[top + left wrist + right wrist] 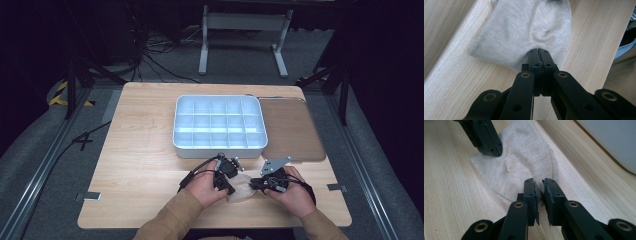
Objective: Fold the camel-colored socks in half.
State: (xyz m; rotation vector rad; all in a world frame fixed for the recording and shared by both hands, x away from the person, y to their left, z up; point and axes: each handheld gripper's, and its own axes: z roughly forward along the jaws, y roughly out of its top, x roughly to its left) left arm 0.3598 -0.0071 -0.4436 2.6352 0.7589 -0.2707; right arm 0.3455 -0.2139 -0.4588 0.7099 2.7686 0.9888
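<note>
High view: one worktop (pixel 140 150); one white divided tray (pixel 219 122); one brown mat (pixel 291 127), edge under tray. One beige cloth (pixel 242 190), near front edge, largely hidden by hands, long axis unclear. Left tongs (pixel 539 56) clamped on cloth edge; right tongs (pixel 539 190) pinching its opposite edge.

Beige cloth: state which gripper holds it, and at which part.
Both hold the beige cloth. The left gripper is shut on one edge; the right gripper pinches a fold at the opposite edge, its jaws narrowly apart, on the wooden table.
</note>
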